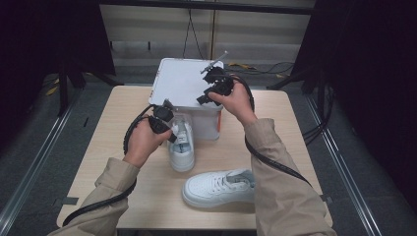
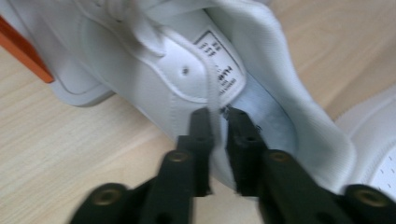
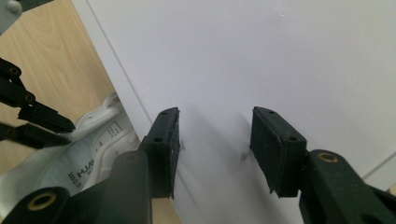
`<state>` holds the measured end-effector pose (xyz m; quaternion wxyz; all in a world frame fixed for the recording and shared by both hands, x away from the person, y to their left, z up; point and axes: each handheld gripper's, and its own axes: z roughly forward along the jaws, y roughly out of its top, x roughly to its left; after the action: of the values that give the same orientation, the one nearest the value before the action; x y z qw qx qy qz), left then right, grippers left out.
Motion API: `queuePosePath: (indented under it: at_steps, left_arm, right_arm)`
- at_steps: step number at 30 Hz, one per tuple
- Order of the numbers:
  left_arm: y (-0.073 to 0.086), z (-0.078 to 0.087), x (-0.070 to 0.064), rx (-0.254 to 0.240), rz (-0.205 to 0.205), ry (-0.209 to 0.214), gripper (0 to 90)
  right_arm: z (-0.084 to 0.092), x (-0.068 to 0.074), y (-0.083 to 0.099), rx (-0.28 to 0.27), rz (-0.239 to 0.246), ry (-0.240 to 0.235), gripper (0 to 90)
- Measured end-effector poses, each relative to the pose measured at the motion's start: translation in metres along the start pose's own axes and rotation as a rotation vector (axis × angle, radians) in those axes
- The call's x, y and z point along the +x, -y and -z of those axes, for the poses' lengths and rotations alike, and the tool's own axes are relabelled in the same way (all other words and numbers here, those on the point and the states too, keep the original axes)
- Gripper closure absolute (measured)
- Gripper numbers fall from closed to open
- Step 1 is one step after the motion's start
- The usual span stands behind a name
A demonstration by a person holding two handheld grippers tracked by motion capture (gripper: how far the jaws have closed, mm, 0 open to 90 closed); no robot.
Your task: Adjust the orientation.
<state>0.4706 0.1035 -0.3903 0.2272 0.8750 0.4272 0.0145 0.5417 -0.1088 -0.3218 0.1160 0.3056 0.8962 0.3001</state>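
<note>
A white sneaker (image 1: pixel 182 150) stands on the wooden table (image 1: pixel 118 147), its toe against the front of a white box (image 1: pixel 184 81). My left gripper (image 1: pixel 166 125) is shut on this shoe. In the left gripper view the two jaws (image 2: pixel 218 119) pinch the thin edge of the shoe's (image 2: pixel 140 70) tongue just below the size label. My right gripper (image 1: pixel 212 88) hovers over the box lid (image 3: pixel 261 56), open (image 3: pixel 215 123), with nothing between its pads. A second white sneaker (image 1: pixel 216 188) lies near the table's front edge, toe pointing left.
The box has an orange stripe on its front right corner (image 1: pixel 219 120). In the right gripper view the left gripper (image 3: pixel 32 116) and the held shoe (image 3: pixel 88 163) sit at the lower left. Black cables trail from both grippers. Dark floor surrounds the table.
</note>
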Motion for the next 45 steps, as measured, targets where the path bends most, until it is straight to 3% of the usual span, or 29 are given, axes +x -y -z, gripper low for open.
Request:
queuePosePath:
  at_steps: [2, 7, 11, 12, 15, 19, 20, 23, 26, 31, 32, 33, 39, 42, 43, 44, 45]
  left_arm:
    - [-0.004, 0.005, 0.004, -0.057, 0.005, -0.021, 83.3]
    - [-0.008, 0.001, 0.01, -0.06, 0.017, -0.057, 80.9]
    - [-0.007, 0.002, 0.013, -0.072, 0.029, -0.061, 77.9]
    - [-0.005, 0.005, 0.011, -0.076, 0.022, -0.072, 75.1]
    - [-0.001, 0.011, 0.007, -0.076, 0.022, -0.053, 70.7]
    - [0.007, 0.024, -0.008, -0.048, -0.003, -0.062, 62.3]
    - [0.012, 0.027, -0.014, -0.035, 0.005, -0.034, 59.8]
    - [0.017, 0.028, -0.02, -0.016, 0.008, -0.03, 51.2]
    - [0.027, 0.019, -0.026, 0.01, 0.029, -0.03, 38.6]
    - [0.033, 0.003, -0.028, 0.041, 0.038, -0.016, 32.2]
    - [0.033, -0.003, -0.027, 0.04, 0.051, 0.003, 32.2]
    - [0.032, -0.009, -0.027, 0.048, 0.052, 0.002, 26.3]
    - [0.028, -0.007, -0.026, 0.034, 0.054, 0.004, 25.2]
    - [0.023, -0.006, -0.018, 0.009, 0.022, -0.088, 30.8]
    - [0.023, -0.006, -0.018, 0.009, 0.022, -0.088, 33.0]
    - [0.022, -0.008, -0.01, -0.036, 0.041, -0.101, 33.8]
    - [0.022, -0.009, -0.005, -0.055, 0.062, -0.085, 34.1]
  right_arm:
    - [0.0, 0.0, 0.0, 0.002, 0.005, -0.002, 52.2]
    - [-0.001, -0.002, 0.001, -0.009, -0.001, -0.008, 52.2]
    - [-0.001, -0.001, 0.0, -0.01, -0.001, -0.004, 52.1]
    - [-0.001, -0.002, 0.001, -0.014, -0.003, -0.005, 52.1]
    - [-0.001, -0.001, 0.001, -0.013, -0.004, -0.003, 52.1]
    - [-0.001, 0.0, 0.001, -0.015, -0.002, 0.007, 52.0]
    - [-0.001, 0.0, 0.001, -0.02, -0.006, 0.01, 52.1]
    - [-0.001, 0.002, 0.002, -0.02, -0.011, 0.018, 52.2]
    - [-0.001, 0.002, 0.003, -0.031, -0.013, 0.02, 52.1]
    - [-0.001, 0.003, 0.003, -0.026, -0.014, 0.021, 52.1]
    - [0.0, 0.003, 0.003, -0.023, -0.015, 0.019, 52.1]
    - [-0.001, 0.003, 0.003, -0.026, -0.012, 0.019, 52.1]
    - [-0.001, 0.002, 0.003, -0.024, -0.012, 0.015, 52.0]
    - [-0.001, 0.002, 0.003, -0.024, -0.012, 0.015, 52.1]
    - [-0.001, 0.002, 0.003, -0.024, -0.012, 0.015, 52.1]
    - [-0.001, 0.002, 0.003, -0.024, -0.01, 0.016, 52.1]
    - [-0.001, 0.002, 0.003, -0.024, -0.011, 0.017, 52.0]
